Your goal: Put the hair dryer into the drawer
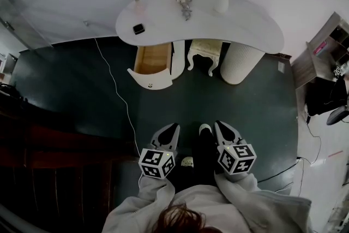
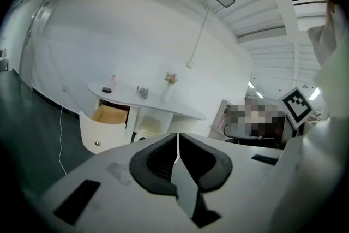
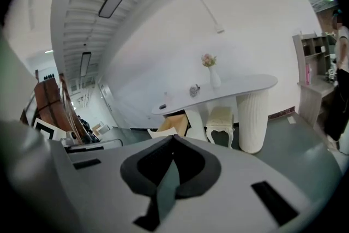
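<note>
Against the far wall stands a curved white worktop (image 1: 245, 27), seen from above in the head view.

Hair dryer (image 1: 186, 7): a small grey object lying on the worktop, between a black item (image 1: 138, 29) toward the left end and a white vase (image 1: 221, 1) of flowers to the right. It is too small for its parts to be told.

Drawer (image 1: 153, 58): pulled open under the worktop's left part, its wooden inside bare, its white front toward the person. Just right of it a pale stool (image 1: 205, 47) is tucked under the worktop. Beyond that, a ribbed white pedestal (image 1: 240, 63) carries the right end. A thin white cable (image 1: 117, 90) runs over the dark floor (image 1: 256, 112) from the wall toward the person.

Left gripper (image 1: 173, 127) and right gripper (image 1: 221, 124): held low and side by side before the person's body, well apart from the worktop, both aimed toward it.

Left fingers (image 2: 158, 158): clenched, pads nearly touching, nothing between them.

Right fingers (image 3: 199, 166): clenched, tips meeting, likewise empty.
</note>
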Tool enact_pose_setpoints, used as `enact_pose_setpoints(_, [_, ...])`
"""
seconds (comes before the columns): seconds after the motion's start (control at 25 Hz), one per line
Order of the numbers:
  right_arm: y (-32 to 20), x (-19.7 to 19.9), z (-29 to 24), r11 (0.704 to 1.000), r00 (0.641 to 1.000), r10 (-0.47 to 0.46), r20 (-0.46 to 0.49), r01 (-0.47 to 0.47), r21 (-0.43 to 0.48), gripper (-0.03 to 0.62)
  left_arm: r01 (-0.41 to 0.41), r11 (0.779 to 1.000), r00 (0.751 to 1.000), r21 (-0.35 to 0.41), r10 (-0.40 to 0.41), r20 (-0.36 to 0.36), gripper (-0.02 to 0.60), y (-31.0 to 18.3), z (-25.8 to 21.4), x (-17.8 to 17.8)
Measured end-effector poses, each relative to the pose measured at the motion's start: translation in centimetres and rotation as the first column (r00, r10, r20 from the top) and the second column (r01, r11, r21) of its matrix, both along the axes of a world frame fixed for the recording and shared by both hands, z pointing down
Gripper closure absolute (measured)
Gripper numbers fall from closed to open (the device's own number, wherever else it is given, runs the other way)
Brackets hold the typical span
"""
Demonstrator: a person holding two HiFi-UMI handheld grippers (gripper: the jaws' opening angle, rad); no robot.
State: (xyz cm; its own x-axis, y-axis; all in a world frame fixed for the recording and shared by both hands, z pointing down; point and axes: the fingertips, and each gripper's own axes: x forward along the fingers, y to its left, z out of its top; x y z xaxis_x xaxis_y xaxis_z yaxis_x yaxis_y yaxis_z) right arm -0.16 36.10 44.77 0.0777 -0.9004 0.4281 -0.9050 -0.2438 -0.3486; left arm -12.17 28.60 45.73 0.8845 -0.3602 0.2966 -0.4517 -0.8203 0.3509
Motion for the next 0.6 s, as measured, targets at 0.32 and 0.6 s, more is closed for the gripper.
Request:
enact_pose_setpoints(0.32, [-3.6, 5.1, -0.5, 1.000, 1.000, -0.030, 0.000, 0.030, 0.005, 0.545, 0.033, 0.999, 0.999, -0.005, -0.033, -0.013, 0.558, -3.0, -0.6, 4.4])
enact_pose_setpoints(0.6, [-7.6, 9.1, -0.6, 0.997, 0.997, -0.076, -0.009, 0.076, 0.013, 0.546, 0.070, 0.997, 0.997, -0.025, -0.071, -0.023, 0.558, -6.2, -0.2, 8.1])
